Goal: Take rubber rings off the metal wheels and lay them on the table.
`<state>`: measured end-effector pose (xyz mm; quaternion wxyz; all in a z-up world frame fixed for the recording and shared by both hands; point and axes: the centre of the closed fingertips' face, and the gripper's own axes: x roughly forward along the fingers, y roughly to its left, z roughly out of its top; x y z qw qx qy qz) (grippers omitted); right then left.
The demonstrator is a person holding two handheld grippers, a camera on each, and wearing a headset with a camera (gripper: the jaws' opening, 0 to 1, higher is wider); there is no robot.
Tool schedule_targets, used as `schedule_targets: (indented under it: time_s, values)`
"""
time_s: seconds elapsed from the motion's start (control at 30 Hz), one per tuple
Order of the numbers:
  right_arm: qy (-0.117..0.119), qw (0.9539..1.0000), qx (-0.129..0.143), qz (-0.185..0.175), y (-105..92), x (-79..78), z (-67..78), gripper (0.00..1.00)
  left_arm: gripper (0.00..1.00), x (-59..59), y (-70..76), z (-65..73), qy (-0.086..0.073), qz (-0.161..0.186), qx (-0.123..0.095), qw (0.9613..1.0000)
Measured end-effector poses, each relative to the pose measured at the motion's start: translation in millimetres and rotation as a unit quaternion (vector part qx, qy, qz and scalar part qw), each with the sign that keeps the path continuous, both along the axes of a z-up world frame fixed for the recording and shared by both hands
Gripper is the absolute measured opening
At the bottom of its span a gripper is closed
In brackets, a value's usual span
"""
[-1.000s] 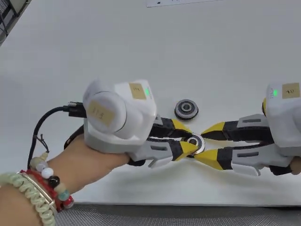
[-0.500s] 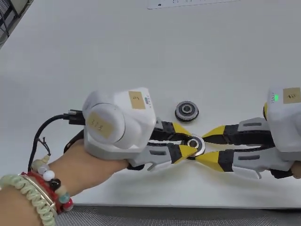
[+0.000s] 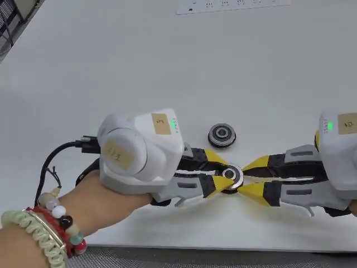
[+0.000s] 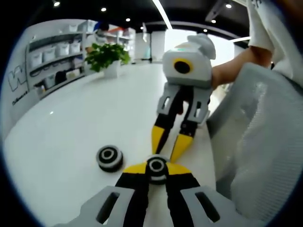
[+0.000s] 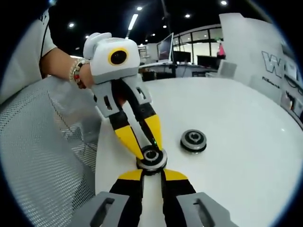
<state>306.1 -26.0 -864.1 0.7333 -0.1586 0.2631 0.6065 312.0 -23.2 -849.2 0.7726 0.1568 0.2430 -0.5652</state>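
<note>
A small metal wheel (image 3: 230, 175) with a dark rubber ring on its rim hangs just above the white table (image 3: 167, 67) near its front edge. My left gripper (image 3: 222, 172) comes in from the left and is shut on the wheel (image 4: 156, 165). My right gripper (image 3: 243, 178) meets it from the right, its yellow tips shut on the wheel's near edge (image 5: 151, 160), where the ring runs. A second wheel (image 3: 221, 134) with its ring on lies flat on the table just behind them.
The table's front edge (image 3: 195, 243) runs close below the grippers. A white power strip (image 3: 231, 5) lies at the far edge. A black cable (image 3: 56, 146) trails from the left gripper. A grey mesh chair (image 5: 42, 156) stands by the table.
The right gripper's jaws, spread wide apart before, have closed onto the wheel's edge. The left gripper kept its hold on the wheel.
</note>
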Motion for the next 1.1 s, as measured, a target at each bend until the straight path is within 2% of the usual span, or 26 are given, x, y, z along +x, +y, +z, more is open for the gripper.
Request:
schedule_targets:
  time_s: [0.2,0.4,0.5,0.63,0.7,0.8,0.83,0.9,0.93,1.0,1.03,1.1]
  values:
    - [-0.015,0.9998,-0.010,0.007,-0.1,0.1,-0.5,0.09,0.14,0.6,0.5,0.2,0.000,0.001,0.000,1.0000]
    - [-0.016,0.9997,-0.019,-0.001,-2.4,0.6,-0.9,0.03,0.14,1.2,0.6,0.3,-0.001,0.001,0.001,1.0000]
    - [-0.010,0.9997,-0.020,-0.012,-3.0,1.1,-1.0,0.02,0.14,1.3,0.5,0.2,-0.001,0.001,0.001,1.0000]
    - [-0.008,0.9984,-0.016,-0.053,-5.6,8.7,1.3,0.00,0.14,2.8,0.7,0.1,-0.001,0.004,0.003,1.0000]
    - [0.016,0.9970,-0.012,-0.074,-7.0,8.5,1.6,0.00,0.14,3.4,0.5,0.0,-0.001,0.006,0.004,1.0000]
    - [0.027,0.9960,-0.006,-0.085,-7.6,9.2,1.7,0.00,0.14,3.6,0.3,-0.1,-0.002,0.005,0.005,1.0000]
    - [0.056,0.9929,0.004,-0.104,-7.9,8.5,1.1,0.00,0.14,3.6,0.2,-0.1,-0.002,0.005,0.006,1.0000]
    - [0.094,0.9875,0.022,-0.125,-8.4,9.4,1.5,0.00,0.14,3.4,0.1,-0.2,-0.002,0.004,0.006,1.0000]
    - [0.121,0.9817,0.037,-0.143,-9.4,10.4,2.6,0.00,0.14,3.4,0.1,-0.2,-0.002,0.005,0.005,1.0000]
    - [0.151,0.9739,0.058,-0.159,-10.2,10.8,5.3,0.00,0.14,3.4,0.0,-0.3,-0.001,0.006,0.005,1.0000]
    - [0.175,0.9662,0.071,-0.176,-10.6,11.1,6.4,0.00,0.14,3.4,0.0,-0.3,-0.002,0.006,0.004,1.0000]
    - [0.199,0.9574,0.098,-0.184,-10.1,12.2,10.4,0.00,0.14,3.3,-0.2,-0.4,-0.002,0.006,0.003,1.0000]
